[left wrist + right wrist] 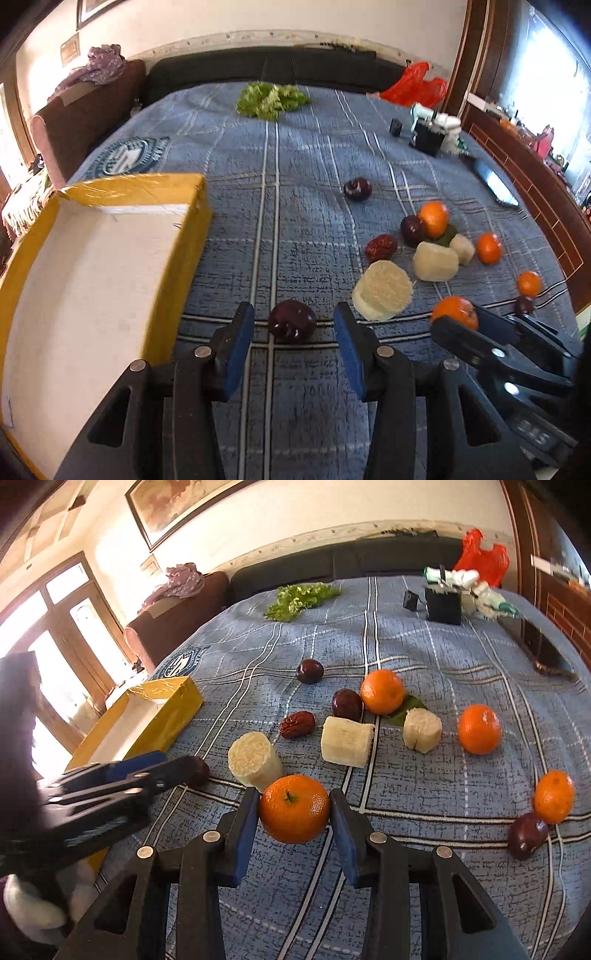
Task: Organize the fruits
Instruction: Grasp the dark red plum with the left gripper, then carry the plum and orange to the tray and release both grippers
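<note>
On the blue checked bedspread a dark red jujube (291, 326) lies between the fingers of my left gripper (293, 314). A gap shows on each side of it, so the gripper is open. My right gripper (294, 793) is shut on an orange mandarin (293, 808), with both blue pads pressing its sides. In the left wrist view that mandarin (455, 312) and the right gripper (460, 319) appear at the right. The right wrist view has the left gripper (173, 762) low at the left. A yellow box (199, 206) with a white inside stands open to the left.
More mandarins (479, 729), dark jujubes (309, 671), a wrinkled red date (297, 724) and pale cut cylinders (347, 740) lie scattered mid-bed. Lettuce (299, 598), a black box (443, 605) and a red bag (480, 555) sit at the far end. A phone (496, 186) lies right.
</note>
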The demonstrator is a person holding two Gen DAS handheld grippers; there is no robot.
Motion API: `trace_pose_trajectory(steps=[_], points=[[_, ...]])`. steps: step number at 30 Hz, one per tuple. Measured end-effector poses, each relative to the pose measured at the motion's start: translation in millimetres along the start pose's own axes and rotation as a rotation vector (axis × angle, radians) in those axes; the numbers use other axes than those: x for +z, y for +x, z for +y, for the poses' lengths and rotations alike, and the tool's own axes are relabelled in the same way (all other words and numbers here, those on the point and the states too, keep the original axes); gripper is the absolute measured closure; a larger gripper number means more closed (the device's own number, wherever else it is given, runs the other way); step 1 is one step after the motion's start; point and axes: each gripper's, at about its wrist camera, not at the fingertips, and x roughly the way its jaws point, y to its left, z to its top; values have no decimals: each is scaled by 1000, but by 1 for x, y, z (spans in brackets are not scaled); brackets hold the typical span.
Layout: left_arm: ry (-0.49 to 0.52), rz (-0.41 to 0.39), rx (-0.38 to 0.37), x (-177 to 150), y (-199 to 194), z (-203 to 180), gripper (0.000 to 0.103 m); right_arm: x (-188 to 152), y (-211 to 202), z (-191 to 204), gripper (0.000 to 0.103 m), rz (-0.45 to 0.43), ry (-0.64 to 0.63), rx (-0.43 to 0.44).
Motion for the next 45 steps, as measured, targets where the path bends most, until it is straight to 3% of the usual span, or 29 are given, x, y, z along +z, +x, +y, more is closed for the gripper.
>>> trace_pose_trajectory(steps=[3,8,15,21,27,31,35,38,43,45], points=[[9,25,20,-4,11,-4,76,0,2,0,61,3,4,3],[-12,-22,33,-12,-4,-5,76,-2,0,1,61,-4,2,-3],[-103,-124,7,-24,-62,6,76,-1,-1,1,61,-7,5,-12],[-143,-173,73,-38,-94,24,76,-1,2,0,61,-5,2,-38],[-200,-213,105,-47,-118,50,76,-2,-3,-2,61,-48,5,-98],[-206,-258,110,-49,-142,67,76,0,-21,4,61,-111,-19,-183],[-253,-255,141,-56,-154,102,76,7,-50,36,61,-137,-67,-128],[-304,-237,213,-65,-150,134,76,9,-66,84,61,-133,-157,-23],[-407,-178,242,-84,-137,184,76,2,-44,165,60,-3,-267,217],[-450,-161,251,-90,-135,204,76,-3,-26,187,60,56,-293,270]])
